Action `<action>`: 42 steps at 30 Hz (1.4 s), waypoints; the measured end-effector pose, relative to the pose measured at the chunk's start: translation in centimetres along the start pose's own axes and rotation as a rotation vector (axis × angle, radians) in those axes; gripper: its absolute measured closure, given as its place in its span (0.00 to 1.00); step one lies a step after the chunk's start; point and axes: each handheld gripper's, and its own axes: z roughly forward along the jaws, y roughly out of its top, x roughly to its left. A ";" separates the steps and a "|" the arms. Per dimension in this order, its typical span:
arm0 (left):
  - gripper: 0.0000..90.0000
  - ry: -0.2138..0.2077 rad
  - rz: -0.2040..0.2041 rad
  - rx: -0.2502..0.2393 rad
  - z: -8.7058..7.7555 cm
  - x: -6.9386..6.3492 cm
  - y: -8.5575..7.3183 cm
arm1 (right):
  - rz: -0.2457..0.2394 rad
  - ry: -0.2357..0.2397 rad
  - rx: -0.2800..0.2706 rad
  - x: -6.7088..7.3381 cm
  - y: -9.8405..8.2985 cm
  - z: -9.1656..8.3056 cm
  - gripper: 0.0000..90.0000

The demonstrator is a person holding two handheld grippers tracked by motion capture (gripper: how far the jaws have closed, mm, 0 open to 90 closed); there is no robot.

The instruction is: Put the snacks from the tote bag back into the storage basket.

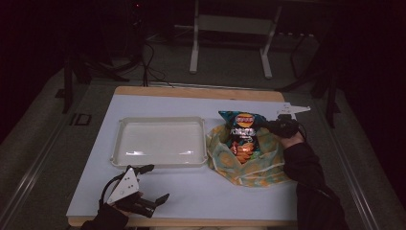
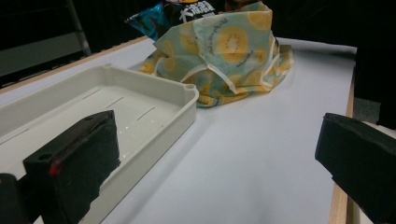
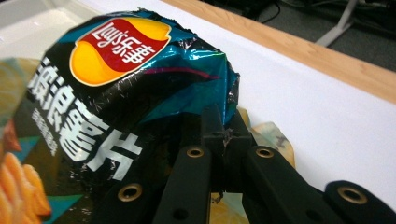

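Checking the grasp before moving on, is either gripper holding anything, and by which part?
The right gripper pinches the chip bag at its side edge near the top. The left gripper is open, holding nothing.

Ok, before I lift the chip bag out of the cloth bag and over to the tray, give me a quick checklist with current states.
1. Right gripper shut on the chip bag: ok, jaws pinch its edge.
2. Grip depth: cannot tell, only a thin strip of foil seems held.
3. Chip bag free of the cloth bag: not ok, its lower part sits inside.
4. Tray ready to receive: ok, nothing in it.
5. Left gripper out of the way: ok, open near the table's front edge, by the tray's near rim.
6. Cloth bag held down: not ok, nothing restrains it.
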 end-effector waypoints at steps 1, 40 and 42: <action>0.00 0.000 0.000 0.000 0.0 0.0 0.0 | -0.005 0.006 -0.008 0.1 0.2 -0.2 1.00; 0.00 0.012 -0.005 0.009 0.1 0.1 0.0 | -0.084 0.123 -0.222 4.0 6.5 -7.4 1.00; 0.00 0.013 -0.004 0.010 0.1 0.1 0.0 | -0.088 0.114 -0.230 4.0 7.0 -8.0 1.00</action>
